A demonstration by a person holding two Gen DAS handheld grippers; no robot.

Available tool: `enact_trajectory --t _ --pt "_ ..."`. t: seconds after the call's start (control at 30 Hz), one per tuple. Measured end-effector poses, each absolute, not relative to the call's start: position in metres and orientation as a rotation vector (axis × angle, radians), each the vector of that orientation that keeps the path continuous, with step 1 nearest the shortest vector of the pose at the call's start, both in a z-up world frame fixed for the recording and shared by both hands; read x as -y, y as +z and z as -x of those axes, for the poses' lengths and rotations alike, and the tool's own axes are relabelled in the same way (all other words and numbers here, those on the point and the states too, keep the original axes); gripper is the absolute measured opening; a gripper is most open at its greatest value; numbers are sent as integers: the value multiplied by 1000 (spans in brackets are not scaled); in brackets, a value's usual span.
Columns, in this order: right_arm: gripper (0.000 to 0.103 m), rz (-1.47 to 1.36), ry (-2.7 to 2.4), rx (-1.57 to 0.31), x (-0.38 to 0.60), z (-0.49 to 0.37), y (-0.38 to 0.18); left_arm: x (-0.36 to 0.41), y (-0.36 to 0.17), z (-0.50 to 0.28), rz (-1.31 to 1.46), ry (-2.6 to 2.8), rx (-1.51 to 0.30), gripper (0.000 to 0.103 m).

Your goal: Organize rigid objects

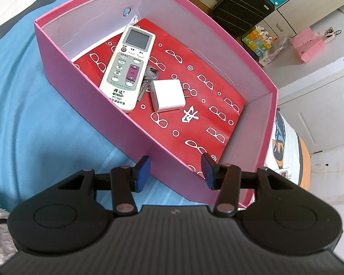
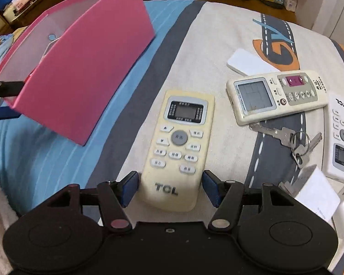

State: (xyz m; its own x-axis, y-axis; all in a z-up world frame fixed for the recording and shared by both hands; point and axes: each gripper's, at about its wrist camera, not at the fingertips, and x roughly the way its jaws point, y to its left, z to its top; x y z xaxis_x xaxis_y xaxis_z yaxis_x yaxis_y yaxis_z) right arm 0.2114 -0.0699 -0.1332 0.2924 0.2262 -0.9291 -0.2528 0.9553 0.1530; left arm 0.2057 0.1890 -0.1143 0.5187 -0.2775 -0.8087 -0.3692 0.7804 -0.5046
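The left gripper (image 1: 175,171) is seen with its fingers spread wide and nothing between them; the near wall of the pink box (image 1: 64,68) passes through the gap, touching neither blue pad. Inside the box, on a red patterned liner (image 1: 208,100), a white QUNDA remote (image 1: 128,66) lies face up, with a bunch of keys (image 1: 150,74) partly tucked under its edge and a white charger plug (image 1: 166,96) just beside them.

The right gripper (image 2: 169,188) is also held wide apart, its pads (image 2: 129,188) flanking the lower end of a yellowed TCL remote (image 2: 178,151) that lies flat on the bedcover (image 2: 208,45). Contact between pads and remote cannot be confirmed; a narrow gap appears on each side. To the right, a second universal remote (image 2: 277,96), a key ring (image 2: 293,142), a white TCL remote (image 2: 340,137), a flat white device (image 2: 247,61) and a white card (image 2: 316,194) are noted on the bedcover, outside the box.
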Motion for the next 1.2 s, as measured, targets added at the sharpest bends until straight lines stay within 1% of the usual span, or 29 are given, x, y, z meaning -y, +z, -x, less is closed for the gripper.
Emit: enact_trajectory --t 0.17,0.2,0.23,0.3,0.5,0.7,0.77,0.87,0.9,0.97,1.0,1.2 --pt "72 49 310 -1154 66 -224 -142 -189 -114 -206 707 60 -1049 47" --pt "72 71 322 -1146 64 -224 -144 -189 -114 -206 708 60 -1049 48" --pt "69 99 329 -1135 63 -222 -144 -189 -114 -206 707 60 -1049 48" --pt "66 95 324 -1131 65 -220 -142 -189 -114 -206 707 61 -1048 48" --pt "66 75 323 -1144 67 -211 -135 -190 -114 -206 705 60 -1047 48" --pt "66 -25 333 -1184 72 -207 -132 -190 -113 -206 704 60 -1048 48" --pt "66 32 341 -1186 65 -206 -137 -189 -114 -206 703 60 -1047 48" --pt "70 118 341 -1161 54 -206 -143 -189 -113 -206 682 60 -1048 49" --pt "70 128 336 -1154 51 -207 -143 -189 -113 -206 678 61 -1047 49" --pt "65 127 325 -1132 53 -207 -142 -188 -113 -206 677 61 -1046 49" --pt "65 123 324 -1125 54 -206 -140 -188 -113 -206 678 62 -1046 49" --pt "65 29 286 -1085 68 -195 -120 -188 -112 -206 668 65 -1044 49"
